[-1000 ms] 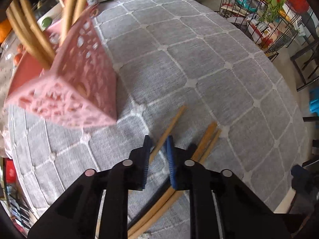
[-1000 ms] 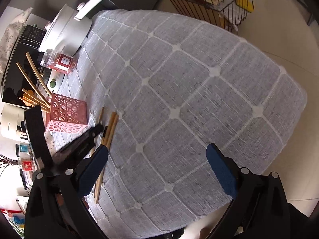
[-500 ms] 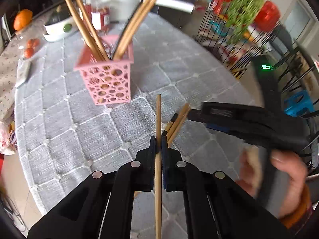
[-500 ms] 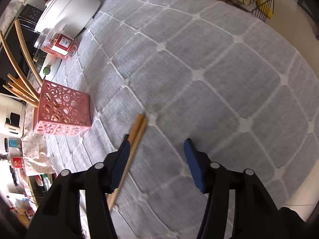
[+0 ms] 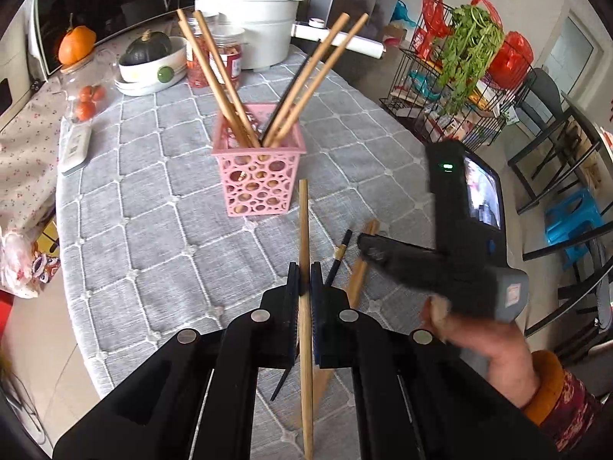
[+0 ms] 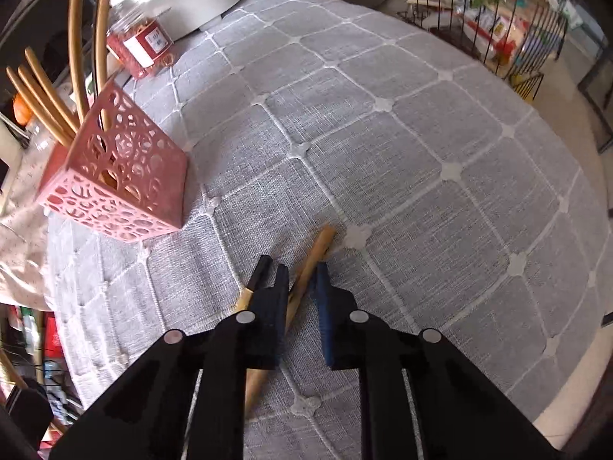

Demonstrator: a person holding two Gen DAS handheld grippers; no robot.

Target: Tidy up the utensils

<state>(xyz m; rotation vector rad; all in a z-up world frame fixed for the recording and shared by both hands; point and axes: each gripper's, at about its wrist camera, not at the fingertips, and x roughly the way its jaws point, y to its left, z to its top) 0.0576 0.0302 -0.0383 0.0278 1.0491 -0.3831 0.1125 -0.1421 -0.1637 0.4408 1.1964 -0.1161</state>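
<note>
My left gripper is shut on a wooden chopstick, held above the cloth with its tip towards the pink perforated holder. Several chopsticks stand in that holder. On the cloth to the right lie a black-tipped chopstick and wooden chopsticks. My right gripper is low over the wooden chopsticks. Its jaws are closing with them in between, a little gap still showing. The black-tipped chopstick lies just outside its left finger. The pink holder stands to the upper left.
A white pot, a red-filled jar, a bowl with a squash and a remote crowd the far and left side. A wire rack with greens and chairs stand past the table's right edge. A hand holds the right gripper.
My left gripper shut on one chopstick, lifted it and backed away from the holder. My right gripper moved in over the lying chopsticks and its wide jaws narrowed around them.
</note>
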